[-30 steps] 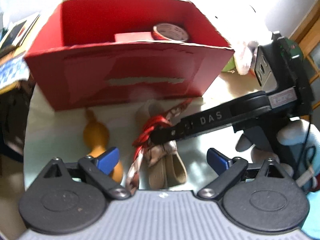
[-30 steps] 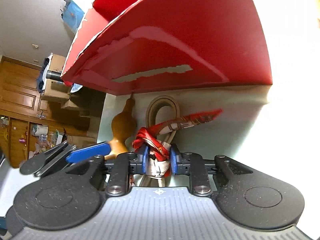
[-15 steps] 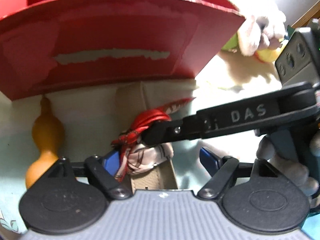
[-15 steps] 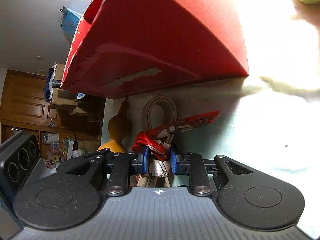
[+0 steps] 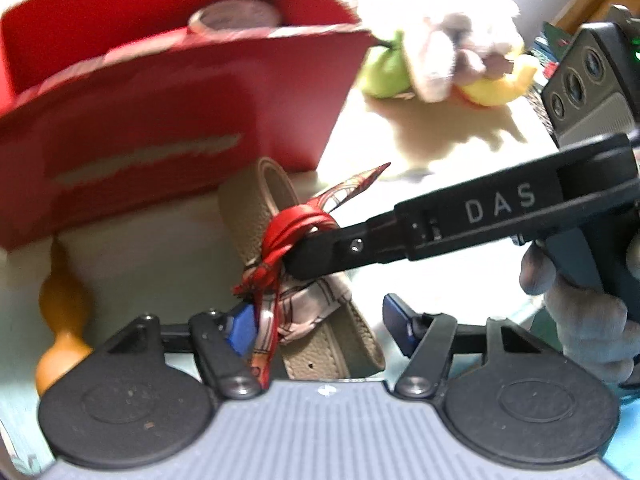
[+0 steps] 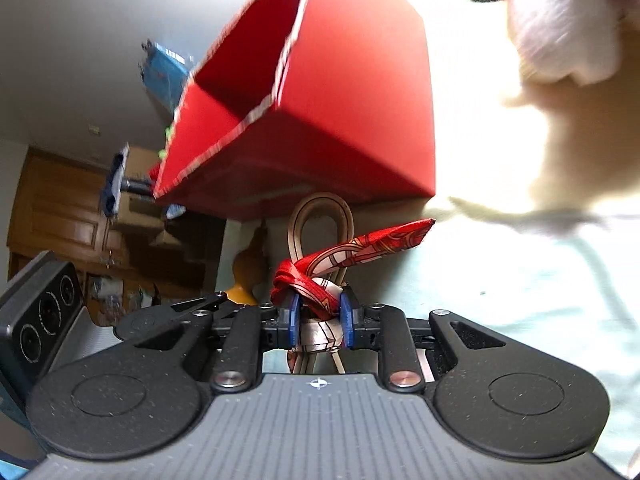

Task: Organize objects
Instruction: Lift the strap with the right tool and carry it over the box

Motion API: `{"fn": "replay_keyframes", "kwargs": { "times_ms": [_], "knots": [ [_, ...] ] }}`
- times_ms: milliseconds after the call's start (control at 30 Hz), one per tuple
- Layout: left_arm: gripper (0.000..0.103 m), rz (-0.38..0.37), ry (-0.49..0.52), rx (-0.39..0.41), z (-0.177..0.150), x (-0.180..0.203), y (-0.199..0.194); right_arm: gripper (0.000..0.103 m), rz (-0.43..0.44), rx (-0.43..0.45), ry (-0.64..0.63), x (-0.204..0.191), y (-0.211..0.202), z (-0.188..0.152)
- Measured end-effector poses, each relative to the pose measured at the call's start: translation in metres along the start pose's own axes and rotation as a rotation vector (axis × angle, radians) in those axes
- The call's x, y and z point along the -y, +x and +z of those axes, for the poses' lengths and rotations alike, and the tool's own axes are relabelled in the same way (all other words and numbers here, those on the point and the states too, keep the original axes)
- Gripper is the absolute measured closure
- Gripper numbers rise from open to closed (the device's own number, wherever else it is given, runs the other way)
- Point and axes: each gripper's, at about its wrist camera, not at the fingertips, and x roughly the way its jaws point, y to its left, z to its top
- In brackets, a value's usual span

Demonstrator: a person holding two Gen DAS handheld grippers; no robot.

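The right gripper (image 6: 319,316) is clamped narrow on the knotted red scarf (image 6: 320,280) tied round the folded tan belt (image 5: 320,344). In the left wrist view its black finger reaches in from the right and meets the knot above the belt. The belt's long axis runs near to far, its looped end (image 5: 256,196) just short of the red box (image 5: 160,120), which stands on the far left with a roll of tape (image 5: 236,20) inside. The left gripper (image 5: 318,322) is closing from the near side; the scarf's loose end and the belt's near end lie between its blue pads (image 5: 240,326), the left pad at the cloth, the right pad apart. An orange gourd (image 5: 60,320) lies left of the belt, plush toys (image 5: 448,56) far right. The bundle probably goes into the box, so it must travel up and far-left over the near wall
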Motion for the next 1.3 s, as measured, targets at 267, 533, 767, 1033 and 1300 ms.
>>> {"fn": "replay_keyframes", "kwargs": {
  "times_ms": [267,533,767,1033,1300],
  "knots": [
    [0.038,-0.015,0.166,0.07,0.023,0.048,-0.016,0.081,0.007,0.149,-0.022,-0.004,-0.052,-0.006],
    [0.038,-0.004,0.282,0.21,0.057,0.078,-0.047,0.08,0.058,0.309,-0.076,-0.024,-0.08,0.021],
    [0.038,0.083,0.339,0.36,0.093,0.071,-0.094,0.08,0.157,0.43,-0.137,-0.065,-0.082,0.068],
    [0.038,0.17,0.366,0.528,0.144,0.031,-0.157,0.08,0.203,0.555,-0.289,-0.127,-0.049,0.12],
    [0.038,0.17,0.293,0.582,0.162,-0.04,-0.164,0.08,0.087,0.503,-0.36,-0.147,0.032,0.143]
  ]
}}
